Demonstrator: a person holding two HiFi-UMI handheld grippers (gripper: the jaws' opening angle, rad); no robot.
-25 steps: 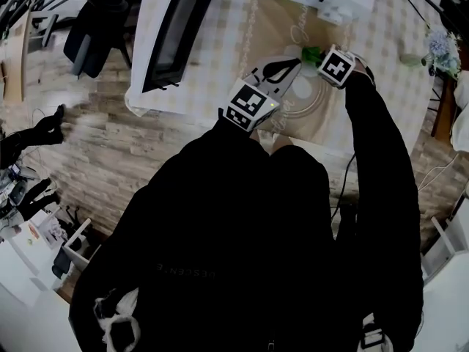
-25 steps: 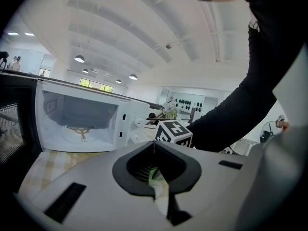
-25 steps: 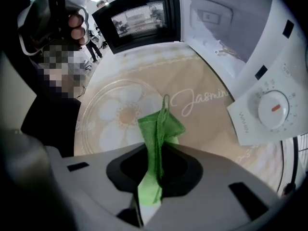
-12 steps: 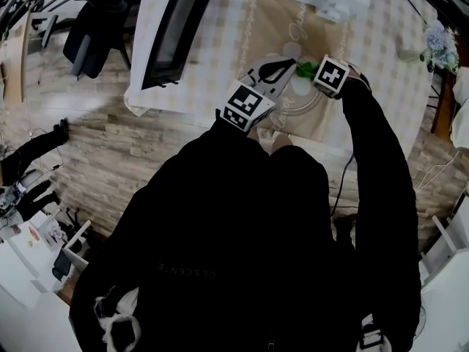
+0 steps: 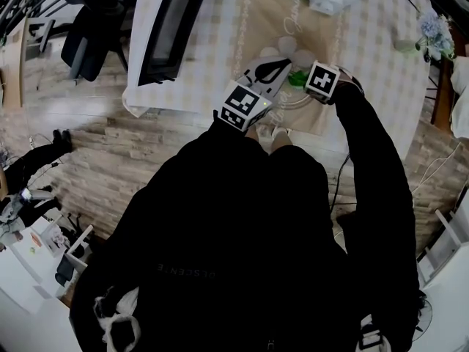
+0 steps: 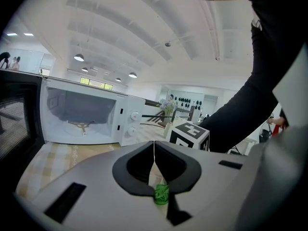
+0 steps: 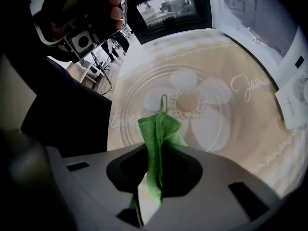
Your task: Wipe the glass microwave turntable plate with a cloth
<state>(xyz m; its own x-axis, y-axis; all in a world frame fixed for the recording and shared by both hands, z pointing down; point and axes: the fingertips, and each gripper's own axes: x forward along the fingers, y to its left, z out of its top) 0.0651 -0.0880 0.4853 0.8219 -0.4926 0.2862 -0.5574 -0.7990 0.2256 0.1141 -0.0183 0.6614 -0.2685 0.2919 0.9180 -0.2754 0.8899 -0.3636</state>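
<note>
One glass turntable plate (image 7: 192, 105) flat on flowered mat (image 7: 250, 129), dead ahead at twelve o'clock of right gripper (image 7: 155, 150). Clamped tight on green cloth (image 7: 159, 126), tail dangling toward the glass. Off at ten o'clock, left gripper (image 6: 154, 146), jaws pressed together, nothing seen between.

Plate (image 7: 207, 129) partly behind right gripper (image 7: 160, 147) and cloth (image 7: 159, 126)

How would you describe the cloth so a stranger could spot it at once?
Start at the white microwave on the checked table; a glass plate lies in front of it. Over that plate the right gripper pinches a folded cloth, the only bright green thing there.
</note>
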